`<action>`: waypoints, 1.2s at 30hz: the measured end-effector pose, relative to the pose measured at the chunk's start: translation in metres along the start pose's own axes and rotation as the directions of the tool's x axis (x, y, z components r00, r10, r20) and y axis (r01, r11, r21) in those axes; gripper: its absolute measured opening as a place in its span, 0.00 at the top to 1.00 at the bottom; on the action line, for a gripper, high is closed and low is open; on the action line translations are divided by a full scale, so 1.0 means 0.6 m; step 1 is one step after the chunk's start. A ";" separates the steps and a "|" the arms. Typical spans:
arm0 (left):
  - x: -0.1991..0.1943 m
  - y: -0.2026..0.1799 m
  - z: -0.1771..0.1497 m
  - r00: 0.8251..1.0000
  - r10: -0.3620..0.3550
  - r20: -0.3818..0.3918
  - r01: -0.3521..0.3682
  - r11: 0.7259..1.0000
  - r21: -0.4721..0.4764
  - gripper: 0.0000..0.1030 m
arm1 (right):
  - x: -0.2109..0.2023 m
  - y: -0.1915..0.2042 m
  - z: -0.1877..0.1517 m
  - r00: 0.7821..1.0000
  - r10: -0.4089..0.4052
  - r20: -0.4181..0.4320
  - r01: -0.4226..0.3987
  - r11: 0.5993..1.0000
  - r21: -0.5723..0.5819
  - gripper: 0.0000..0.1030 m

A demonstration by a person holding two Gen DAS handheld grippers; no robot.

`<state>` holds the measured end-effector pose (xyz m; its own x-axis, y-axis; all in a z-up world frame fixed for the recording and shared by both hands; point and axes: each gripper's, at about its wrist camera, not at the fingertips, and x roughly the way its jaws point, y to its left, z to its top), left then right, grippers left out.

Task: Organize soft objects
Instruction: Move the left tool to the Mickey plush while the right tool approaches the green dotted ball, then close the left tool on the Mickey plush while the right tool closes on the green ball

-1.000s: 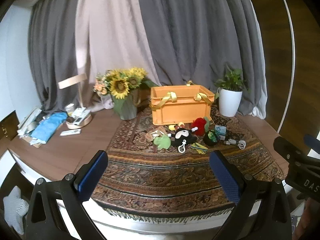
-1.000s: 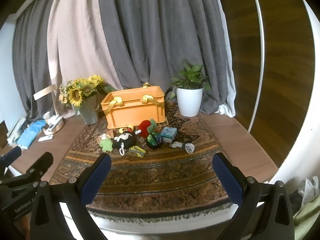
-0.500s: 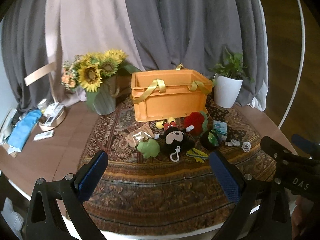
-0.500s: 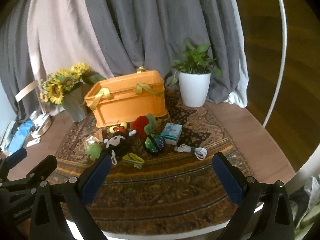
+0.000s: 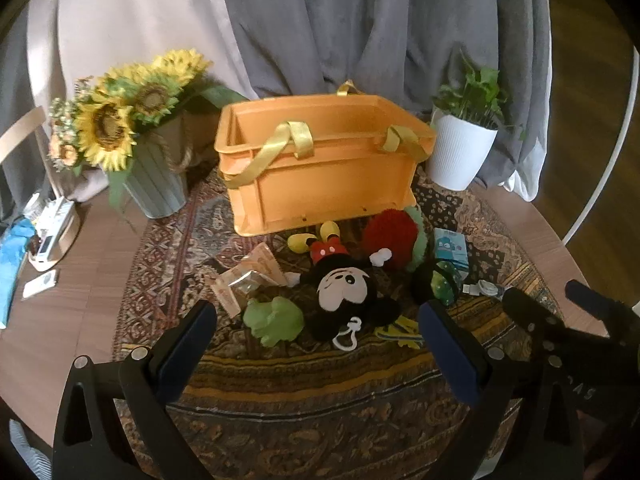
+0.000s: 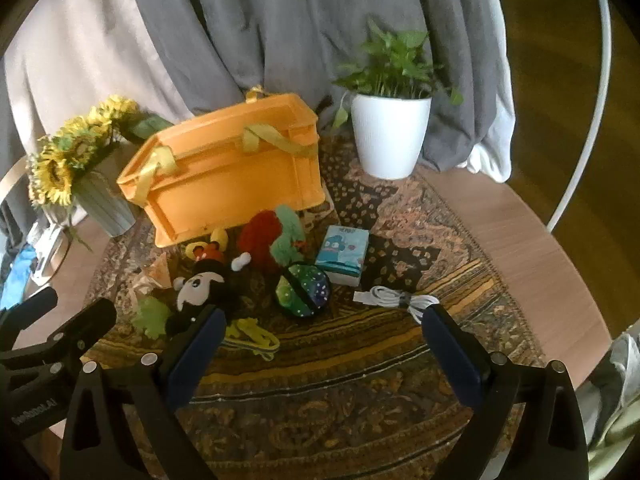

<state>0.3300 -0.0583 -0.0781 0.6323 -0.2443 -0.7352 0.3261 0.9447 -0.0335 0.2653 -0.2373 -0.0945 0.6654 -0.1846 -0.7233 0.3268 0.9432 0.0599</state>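
Note:
An orange crate (image 5: 324,172) with yellow straps stands on a patterned rug (image 5: 320,392). In front of it lie a Mickey Mouse plush (image 5: 344,292), a red and green plush (image 5: 394,236), a light green plush (image 5: 274,320) and a dark speckled ball (image 5: 438,286). My left gripper (image 5: 318,356) is open and empty, just short of the Mickey plush. My right gripper (image 6: 322,360) is open and empty, short of the speckled ball (image 6: 304,290) and Mickey (image 6: 200,284). The crate (image 6: 228,176) shows behind.
A sunflower vase (image 5: 152,184) stands left of the crate, a white plant pot (image 6: 390,136) right. A blue box (image 6: 344,254), a white cable (image 6: 396,300), a yellow strap (image 6: 250,334) and paper packets (image 5: 248,276) lie on the rug. Curtains hang behind.
Both grippers have moved forward and down toward the toys on the rug, which now look larger and closer. Both stay open.

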 end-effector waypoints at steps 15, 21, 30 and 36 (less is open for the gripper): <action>0.121 -0.010 0.053 0.982 -0.031 -0.184 0.028 0.999 -0.016 0.08 | 0.133 0.002 0.037 0.984 0.085 -0.155 -0.088 0.996 -0.011 0.11; 0.182 -0.007 0.053 0.961 -0.065 -0.269 0.054 0.998 -0.045 0.13 | 0.181 0.014 0.036 0.966 0.091 -0.243 -0.104 0.994 -0.040 0.14; 0.271 -0.007 0.044 0.911 -0.127 -0.393 0.100 0.991 -0.090 0.17 | 0.244 0.022 0.033 0.939 0.094 -0.331 -0.113 0.993 -0.040 0.21; 0.301 -0.015 0.044 0.895 -0.132 -0.426 0.105 0.991 -0.087 0.25 | 0.267 0.025 0.029 0.928 0.089 -0.361 -0.110 0.993 -0.038 0.27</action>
<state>0.4600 -0.1171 -0.1927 0.2234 -0.2505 -0.9420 0.3279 0.9294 -0.1694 0.3886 -0.2576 -0.1973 0.4041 0.0124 -0.9146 0.2259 0.9676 0.1129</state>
